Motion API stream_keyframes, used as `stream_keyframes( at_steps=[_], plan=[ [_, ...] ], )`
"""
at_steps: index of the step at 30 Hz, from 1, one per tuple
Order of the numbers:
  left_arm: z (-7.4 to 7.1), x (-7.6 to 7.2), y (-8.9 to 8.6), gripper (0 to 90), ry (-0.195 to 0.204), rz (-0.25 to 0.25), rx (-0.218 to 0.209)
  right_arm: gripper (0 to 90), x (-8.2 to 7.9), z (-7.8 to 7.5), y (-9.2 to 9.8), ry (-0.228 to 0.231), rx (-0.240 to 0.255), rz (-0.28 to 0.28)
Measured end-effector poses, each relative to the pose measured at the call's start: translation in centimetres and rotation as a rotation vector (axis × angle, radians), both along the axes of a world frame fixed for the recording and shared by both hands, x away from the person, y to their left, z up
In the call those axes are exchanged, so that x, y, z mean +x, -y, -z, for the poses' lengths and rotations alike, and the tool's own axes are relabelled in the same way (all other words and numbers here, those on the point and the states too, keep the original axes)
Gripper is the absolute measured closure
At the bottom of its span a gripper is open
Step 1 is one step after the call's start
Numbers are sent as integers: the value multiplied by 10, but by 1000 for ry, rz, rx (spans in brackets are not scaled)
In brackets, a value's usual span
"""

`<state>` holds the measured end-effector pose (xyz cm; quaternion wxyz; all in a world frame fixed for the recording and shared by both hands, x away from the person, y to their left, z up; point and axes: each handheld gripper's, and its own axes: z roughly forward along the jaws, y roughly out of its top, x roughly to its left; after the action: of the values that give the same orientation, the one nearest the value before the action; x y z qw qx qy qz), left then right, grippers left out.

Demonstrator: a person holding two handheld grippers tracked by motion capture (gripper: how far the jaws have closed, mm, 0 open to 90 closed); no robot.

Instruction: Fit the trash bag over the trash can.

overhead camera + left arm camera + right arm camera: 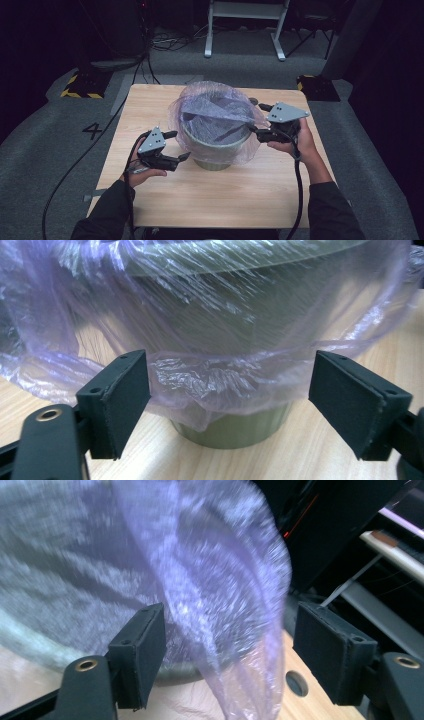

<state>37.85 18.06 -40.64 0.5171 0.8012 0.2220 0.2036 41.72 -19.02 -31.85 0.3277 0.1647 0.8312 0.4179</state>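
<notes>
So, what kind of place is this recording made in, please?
Probably a lab or recording studio, not a home. A lone wooden table stands on grey carpet, hazard-striped bases sit at its far corners, and cables run over the dark floor behind.

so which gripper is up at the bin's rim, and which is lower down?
The right gripper is at the green bin's rim, jaws open around loose purple bag. The left gripper sits lower, by the bin's side.

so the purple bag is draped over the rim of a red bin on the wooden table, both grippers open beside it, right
Not quite: the bin is green, not red, as the left gripper view shows below the bag's hem. The rest holds: the purple bag is draped over its rim on the wooden table, with the left gripper and right gripper open beside it.
</notes>
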Motion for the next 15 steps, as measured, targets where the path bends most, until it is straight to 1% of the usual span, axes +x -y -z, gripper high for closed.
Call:
stream_keyframes(
  at_steps=[1, 2, 3, 4, 5, 6, 7, 8, 9, 10, 12, 15],
  plan=[
    [0, 1, 1, 261, -2, 7, 3, 317, 2, 1, -1, -6, -7, 0],
    [0, 2, 2, 355, 6, -5, 13, 359, 4, 2, -2, -16, -12, 1],
    [1, 5, 4, 397, 6, -19, 32, 437, 7, 3, -2, -25, -14, -4],
    [2, 6, 5, 463, 3, -14, 38, 498, 9, 4, -2, -36, -16, -7],
    [3, 8, 7, 537, 3, -24, 53, 562, 10, 4, -2, -40, -17, -7],
    [3, 10, 8, 605, 2, -28, 78, 655, 12, 4, -1, -49, -16, -7],
    [5, 11, 10, 679, -1, -16, 90, 724, 12, 4, -1, -43, -13, 1],
    [5, 12, 10, 759, 6, -21, 97, 786, 13, 4, 0, -41, -3, 4],
    [6, 13, 11, 829, 3, -30, 98, 835, 14, 3, 1, -45, 13, -2],
    [7, 14, 11, 884, -2, -19, 104, 874, 15, 2, 2, -40, 32, 10],
    [8, 17, 12, 897, -16, -9, 107, 894, 17, 1, 4, -36, 74, 34],
    [11, 17, 14, 898, -27, 10, 144, 900, 28, -1, 10, -47, 150, 100]
  ],
)
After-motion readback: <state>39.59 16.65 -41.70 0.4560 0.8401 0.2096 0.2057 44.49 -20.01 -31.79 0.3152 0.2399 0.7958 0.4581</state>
